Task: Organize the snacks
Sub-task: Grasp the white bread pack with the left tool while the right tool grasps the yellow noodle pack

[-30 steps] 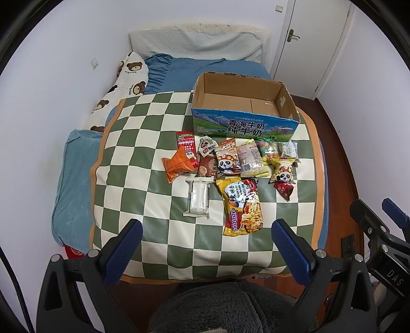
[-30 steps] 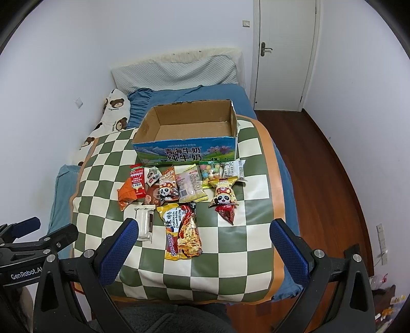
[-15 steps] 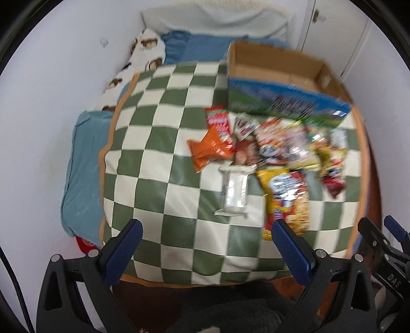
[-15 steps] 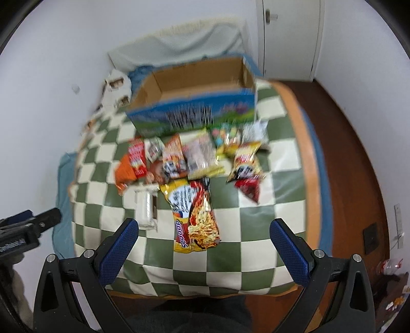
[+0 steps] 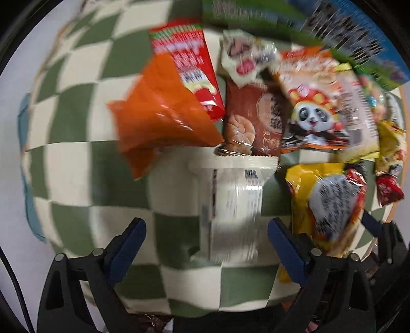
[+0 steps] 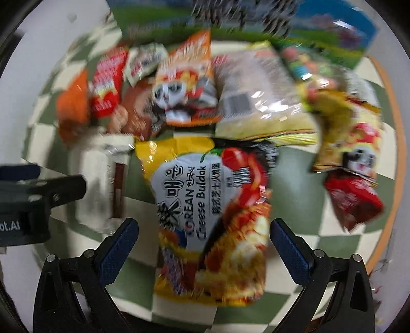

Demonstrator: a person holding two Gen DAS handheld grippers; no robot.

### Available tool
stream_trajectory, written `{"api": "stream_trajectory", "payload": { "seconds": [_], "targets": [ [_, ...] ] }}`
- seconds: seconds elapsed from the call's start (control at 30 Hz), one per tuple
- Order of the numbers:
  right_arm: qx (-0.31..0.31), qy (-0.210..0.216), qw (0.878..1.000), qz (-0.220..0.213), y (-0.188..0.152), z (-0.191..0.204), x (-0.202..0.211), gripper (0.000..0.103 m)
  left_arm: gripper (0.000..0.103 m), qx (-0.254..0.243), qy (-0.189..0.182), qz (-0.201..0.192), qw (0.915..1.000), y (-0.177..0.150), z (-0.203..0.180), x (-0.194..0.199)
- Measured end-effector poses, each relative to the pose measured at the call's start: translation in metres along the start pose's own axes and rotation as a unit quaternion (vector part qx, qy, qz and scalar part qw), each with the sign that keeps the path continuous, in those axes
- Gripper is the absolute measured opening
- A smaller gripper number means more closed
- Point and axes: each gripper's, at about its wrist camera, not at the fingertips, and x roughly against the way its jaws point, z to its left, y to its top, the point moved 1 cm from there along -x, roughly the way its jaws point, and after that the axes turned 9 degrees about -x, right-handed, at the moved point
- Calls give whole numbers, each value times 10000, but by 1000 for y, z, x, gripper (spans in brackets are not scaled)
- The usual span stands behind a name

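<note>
Several snack packets lie on a green-and-white checked cover (image 5: 77,123). My left gripper (image 5: 206,240) is open, its blue fingers either side of the near end of a white clear-wrapped packet (image 5: 235,202). My right gripper (image 6: 203,238) is open, straddling the near end of a yellow Korean Cheese Buldak noodle bag (image 6: 212,205). Beyond lie an orange bag (image 5: 159,112), a red sachet (image 5: 189,69), a brown bun packet (image 5: 252,123) and a panda packet (image 5: 312,107). The blue-and-green box (image 6: 243,23) stands behind the snacks.
The left gripper body (image 6: 33,194) shows at the left edge of the right wrist view. A second panda packet with a red end (image 6: 353,174) lies at the right near the orange edge of the cover (image 6: 389,107). Both views are motion-blurred.
Both grippers have moved down and forward, from high above the bed to just over the snacks. The left now frames the white packet, the right the noodle bag. Both stayed open.
</note>
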Motion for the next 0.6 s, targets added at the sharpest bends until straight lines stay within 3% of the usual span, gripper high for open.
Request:
{"api": "stream_trajectory", "payload": {
  "seconds": [0.03, 0.1, 0.17, 0.27, 0.33, 0.4, 0.6],
  "targets": [
    [-31, -94, 9999, 125, 0, 0, -10, 100, 86, -39, -97, 66, 9999, 3, -2, -9],
    [-173, -262, 9991, 289, -2, -4, -21, 89, 58, -73, -161, 176, 9997, 3, -5, -19],
    [-500, -125, 9979, 384, -5, -13, -22, 86, 49, -77, -303, 132, 9994, -2, -8, -22],
    [-998, 148, 9921, 738, -9, -24, -27, 86, 49, -150, -213, 65, 9996, -16, -10, -22],
    [-1091, 251, 9904, 808, -10, -25, -32, 87, 55, -73, -257, 141, 9995, -22, -9, -34],
    [-1091, 225, 9905, 812, -9, -28, -32, 90, 57, 49, -377, 265, 9989, -24, -6, -47],
    [-1087, -23, 9914, 733, -8, -28, -36, 90, 55, 8, -415, 63, 9991, -32, -7, -60]
  ]
}}
